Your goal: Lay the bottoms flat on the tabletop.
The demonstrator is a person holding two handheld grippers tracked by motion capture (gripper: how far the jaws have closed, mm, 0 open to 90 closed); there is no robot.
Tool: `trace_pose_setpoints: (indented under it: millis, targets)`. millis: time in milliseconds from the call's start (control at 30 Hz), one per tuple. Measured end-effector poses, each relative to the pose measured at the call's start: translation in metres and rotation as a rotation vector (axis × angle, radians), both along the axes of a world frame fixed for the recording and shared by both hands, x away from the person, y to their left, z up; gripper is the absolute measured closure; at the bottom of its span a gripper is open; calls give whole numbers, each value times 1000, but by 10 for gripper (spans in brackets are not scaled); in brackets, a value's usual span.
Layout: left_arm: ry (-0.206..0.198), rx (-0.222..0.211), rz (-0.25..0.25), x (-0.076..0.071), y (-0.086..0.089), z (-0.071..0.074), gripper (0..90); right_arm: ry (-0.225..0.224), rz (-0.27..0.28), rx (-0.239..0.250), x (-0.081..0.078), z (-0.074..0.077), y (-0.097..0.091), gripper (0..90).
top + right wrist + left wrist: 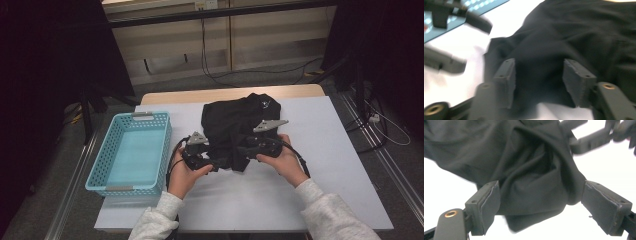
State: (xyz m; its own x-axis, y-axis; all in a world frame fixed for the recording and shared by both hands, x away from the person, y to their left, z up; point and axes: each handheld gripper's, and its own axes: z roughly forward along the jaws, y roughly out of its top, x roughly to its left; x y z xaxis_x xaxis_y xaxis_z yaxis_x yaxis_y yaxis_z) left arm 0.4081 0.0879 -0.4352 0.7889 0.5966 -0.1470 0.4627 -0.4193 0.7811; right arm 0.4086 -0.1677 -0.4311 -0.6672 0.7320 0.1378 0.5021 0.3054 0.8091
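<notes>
Left gripper [539, 202] and right gripper [537, 80] stand apart around the cloth [240, 127] mid-table, unclamped; folding step, next needs fresh grips on its near edge.

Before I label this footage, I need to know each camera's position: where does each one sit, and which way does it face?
High view: above the person's side, looking forward and down at the table, black garment and blue basket; both hands and sleeves show.
Left gripper view: on the left gripper, looking along its open fingers at the garment's hanging fold.
Right gripper view: on the right gripper, its fingers apart over the garment, with the basket's corner beyond.
All three views share the black garment.
</notes>
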Motion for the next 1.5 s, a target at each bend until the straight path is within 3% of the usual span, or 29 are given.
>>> trace_pose_setpoints:
  millis: [167,333,467,533,567,633,767,900,1000,1033,1100,1233,1367,1433,1500]
  targets:
    - [-11,39,-40,-3,-17,-12,191,8,-122,9,2,4,-20,340]
    - [-32,66,-69,-5,-35,-18,190,-21,-187,20,-2,8,-37,335]
    - [-26,105,-88,-6,-47,-25,196,-14,-228,13,-6,4,-50,329]
    - [-44,122,-95,-8,-52,-26,220,-9,-246,12,-8,3,-57,329]
    - [-54,135,-100,-9,-54,-25,243,-13,-255,12,-9,3,-59,329]
    - [-55,156,-98,-9,-56,-24,377,-14,-276,22,-10,4,-65,329]
    - [-48,161,-84,-9,-55,-22,548,-10,-300,18,-12,1,-71,326]
    - [13,130,-61,-8,-51,-21,762,-13,-292,1,-12,0,-71,322]
    - [47,116,-32,-6,-49,-18,795,-17,-281,-7,-11,-1,-69,322]
    - [82,74,-33,-4,-46,-16,798,-15,-279,-9,-11,-1,-68,322]
    - [90,33,-17,0,-39,-9,801,-12,-270,-22,-11,-2,-67,323]
    - [62,-64,54,9,-17,16,801,0,-245,-29,-9,-6,-62,356]
    - [11,-92,118,14,0,28,800,-1,-180,-72,-7,-11,-47,421]
    - [19,-124,148,17,6,29,799,-4,-147,-87,-5,-13,-38,432]
    - [13,-123,155,19,9,29,798,-6,-124,-90,-3,-14,-31,461]
